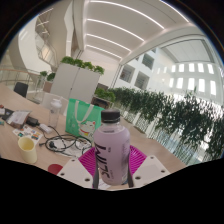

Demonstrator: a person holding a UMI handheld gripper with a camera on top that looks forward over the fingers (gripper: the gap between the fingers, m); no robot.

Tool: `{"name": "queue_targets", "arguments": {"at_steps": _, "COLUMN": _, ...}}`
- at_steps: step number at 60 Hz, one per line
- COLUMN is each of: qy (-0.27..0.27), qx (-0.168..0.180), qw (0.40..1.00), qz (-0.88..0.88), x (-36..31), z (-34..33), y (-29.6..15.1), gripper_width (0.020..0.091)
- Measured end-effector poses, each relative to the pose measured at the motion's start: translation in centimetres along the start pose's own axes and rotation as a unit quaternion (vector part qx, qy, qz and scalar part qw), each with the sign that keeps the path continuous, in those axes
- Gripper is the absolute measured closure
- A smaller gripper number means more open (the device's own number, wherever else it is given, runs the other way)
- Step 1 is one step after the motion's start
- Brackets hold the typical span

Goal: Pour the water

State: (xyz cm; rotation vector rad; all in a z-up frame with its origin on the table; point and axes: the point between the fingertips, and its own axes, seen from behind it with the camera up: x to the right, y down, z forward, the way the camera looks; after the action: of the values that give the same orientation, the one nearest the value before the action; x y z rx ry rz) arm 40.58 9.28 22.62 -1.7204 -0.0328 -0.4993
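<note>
The tongs sit low in the gripper view, their two fingers closed in from either side on a clear plastic bottle, with the magenta pads pressed against its lower body. The bottle stands upright between the fingers, a white screw cap on top and a pale label with dark lettering around its middle; its base is hidden behind the tongs, so whether it rests on anything cannot be told. To the left of the fingers and slightly ahead lies a table with a light surface. On it, nearest the tongs, stands a pale yellow cup, with a small red object just beside the left finger. Farther back on the table are tangled dark cables and a few other items too small to identify. Beyond the bottle stands a green panel with white markings, and behind that a tall white planter box topped with green foliage. To the right, a long row of leafy indoor plants runs away into a bright, high atrium with white balconies and long ceiling lights.
</note>
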Motion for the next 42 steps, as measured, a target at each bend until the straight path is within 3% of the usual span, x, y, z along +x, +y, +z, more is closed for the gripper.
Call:
{"name": "queue_targets", "arguments": {"at_steps": 5, "qy": 0.009, "qx": 0.026, "qw": 0.988, "qz": -0.152, "x": -2.0, "z": 0.8, "y": -6.1, "gripper_width": 0.0714}}
{"name": "queue_targets", "arguments": {"at_steps": 10, "qy": 0.016, "qx": 0.036, "qw": 0.946, "qz": -0.32, "x": -7.6, "z": 2.2, "y": -8.4, "gripper_width": 0.0714}}
{"name": "queue_targets", "arguments": {"at_steps": 21, "qy": -0.02, "qx": 0.018, "qw": 0.753, "qz": -0.657, "x": -20.7, "z": 5.6, "y": -4.3, "gripper_width": 0.0715}}
{"name": "queue_targets", "arguments": {"at_steps": 32, "qy": -0.047, "qx": -0.014, "qw": 0.546, "qz": -0.837, "x": -22.5, "z": 5.9, "y": -2.4, "gripper_width": 0.0714}}
{"name": "queue_targets", "arguments": {"at_steps": 36, "qy": -0.052, "qx": -0.024, "qw": 0.505, "qz": -0.861, "x": -22.8, "z": 6.1, "y": -2.7, "gripper_width": 0.0712}}
{"name": "queue_targets", "arguments": {"at_steps": 42, "qy": -0.056, "qx": -0.039, "qw": 0.501, "qz": -0.863, "x": -22.2, "z": 5.7, "y": -2.3, "gripper_width": 0.0711}}
